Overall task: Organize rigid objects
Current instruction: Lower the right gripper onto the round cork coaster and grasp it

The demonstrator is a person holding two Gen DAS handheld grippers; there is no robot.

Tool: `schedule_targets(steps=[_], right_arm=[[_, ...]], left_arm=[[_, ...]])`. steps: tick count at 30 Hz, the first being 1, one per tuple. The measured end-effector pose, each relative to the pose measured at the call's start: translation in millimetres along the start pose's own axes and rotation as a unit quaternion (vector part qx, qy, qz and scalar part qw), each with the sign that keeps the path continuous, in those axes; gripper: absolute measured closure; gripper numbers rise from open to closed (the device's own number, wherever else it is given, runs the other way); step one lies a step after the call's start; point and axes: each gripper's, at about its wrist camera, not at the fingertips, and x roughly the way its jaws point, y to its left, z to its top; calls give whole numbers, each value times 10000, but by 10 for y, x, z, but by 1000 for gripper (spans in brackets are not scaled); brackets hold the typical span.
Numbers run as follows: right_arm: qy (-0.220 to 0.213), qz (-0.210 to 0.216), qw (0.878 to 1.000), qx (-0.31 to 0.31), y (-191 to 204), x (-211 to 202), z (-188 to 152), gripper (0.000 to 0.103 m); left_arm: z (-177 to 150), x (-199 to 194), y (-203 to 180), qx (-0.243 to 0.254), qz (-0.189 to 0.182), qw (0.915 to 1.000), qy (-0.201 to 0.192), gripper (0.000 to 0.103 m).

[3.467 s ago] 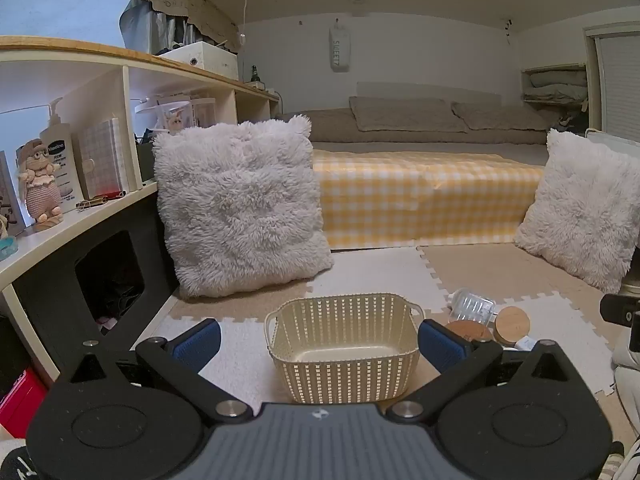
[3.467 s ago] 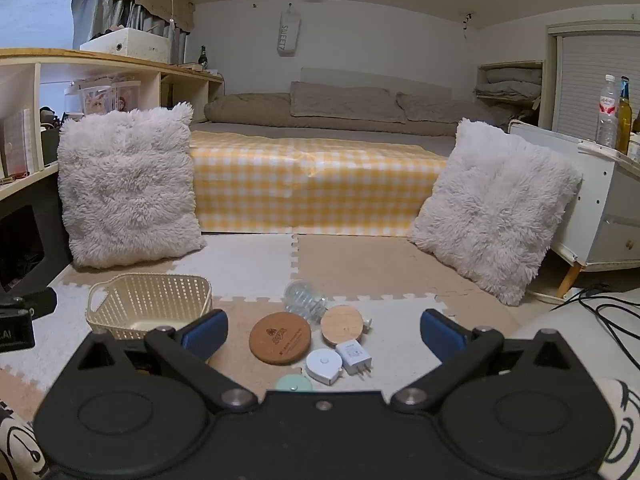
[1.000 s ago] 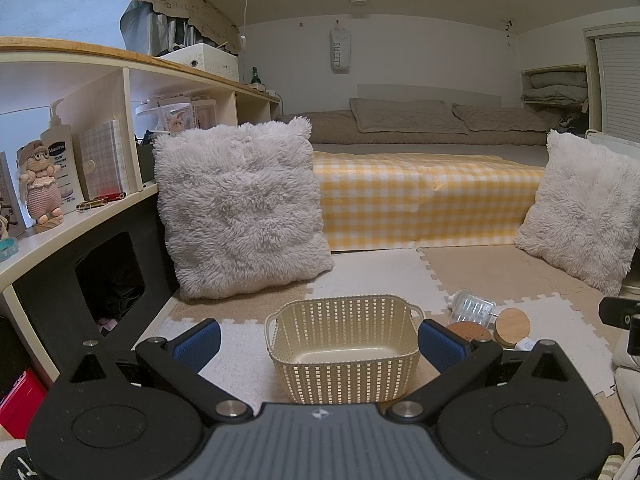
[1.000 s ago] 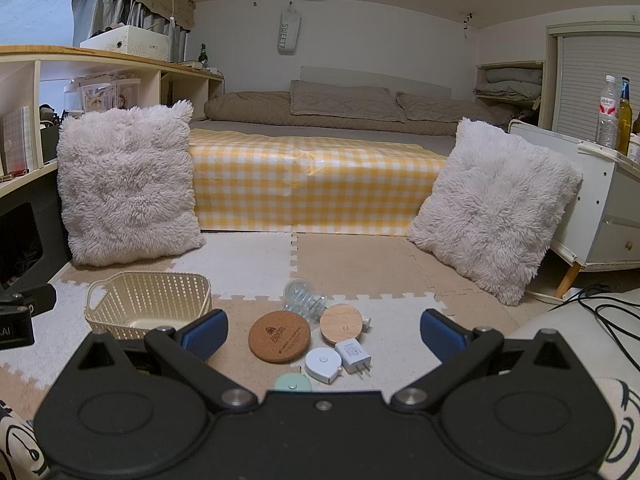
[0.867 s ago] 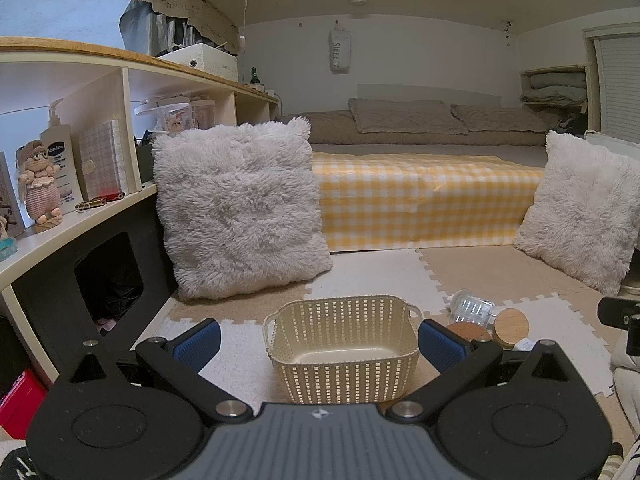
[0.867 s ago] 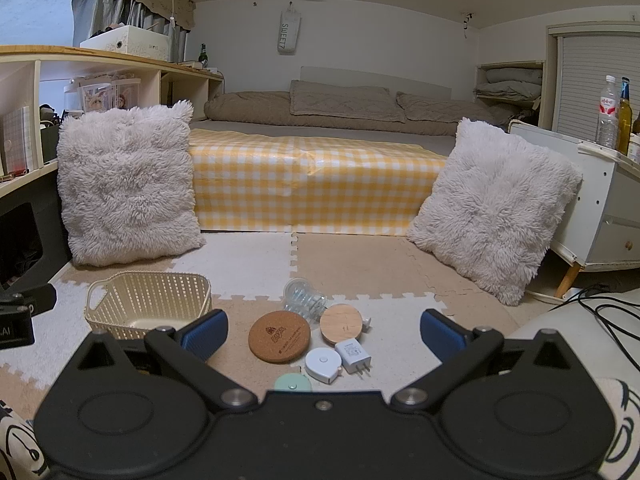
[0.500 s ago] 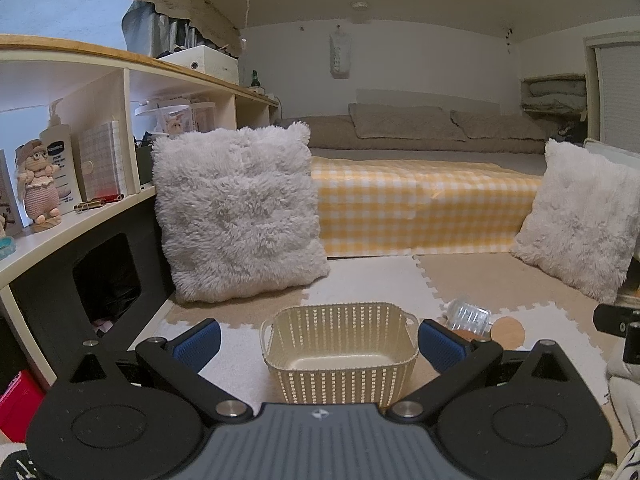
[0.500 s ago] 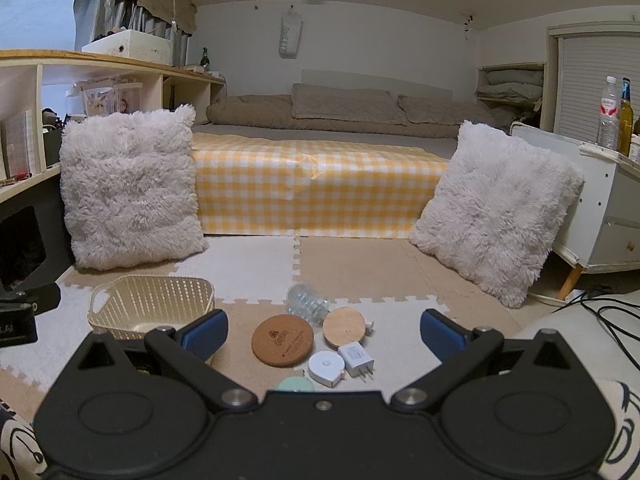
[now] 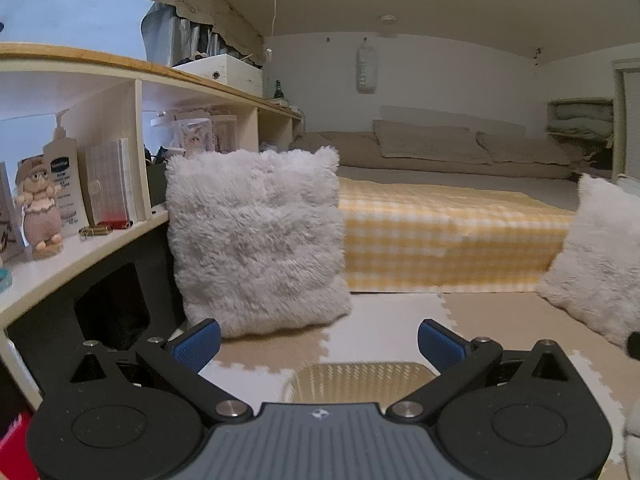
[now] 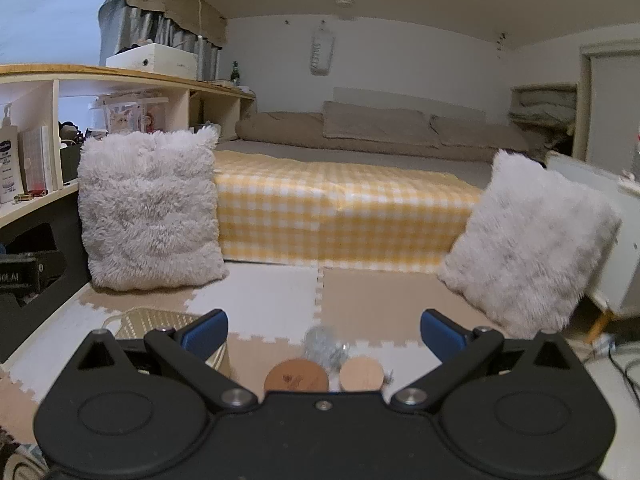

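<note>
A: Any print you can read?

B: The pump bottle [image 9: 64,176] on the shelf [image 9: 80,240] has a blue badge reading "Vaseline"; the lines under it are too small.

A: Anything else?

B: In the right wrist view, a black device [image 10: 28,274] at the left edge shows white letters ending in "AI"; the start is cut off. The pouch [image 10: 322,54] hanging on the wall carries a vertical word, too blurred to read.
</note>
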Motion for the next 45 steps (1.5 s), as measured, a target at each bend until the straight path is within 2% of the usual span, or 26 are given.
schedule_targets(steps=[6,13,19,24,27,29,31,34,41,43,45], right_arm=[[-13,84,9993,-371,-36,378,160,0],[272,158,9978,-582,-49,937,124,0],[766,375,9940,-689,-12,1419,-35,0],[1084,519,9888,-881,51,1786,-185,0],[1229,614,9854,-1005,98,1976,-274,0],[1373,699,9824,-1055,124,2091,-334,0],[1592,785,9784,-1063,137,2193,-404,0],[1920,970,9714,-1011,156,2327,-493,0],[2256,1151,9621,-1016,218,2531,-673,0],[2322,1216,9592,-1060,224,2577,-718,0],[2408,1303,9554,-1106,239,2612,-769,0]], left_arm=[[169,449,43,107,-25,9994,328,0],[229,1027,147,-3,131,9957,922,0],[81,1444,360,-242,168,9865,1613,0],[-117,1637,506,-417,293,9748,2173,0],[-225,1714,561,-458,219,9687,2431,3],[-290,1758,587,-481,160,9647,2586,10],[-358,1800,606,-512,51,9606,2732,24],[-457,1874,590,-475,-98,9536,2973,40],[-588,1975,568,-424,-212,9445,3251,59],[-621,2009,567,-423,-227,9413,3342,74],[-656,2046,562,-391,-262,9371,3457,86]])
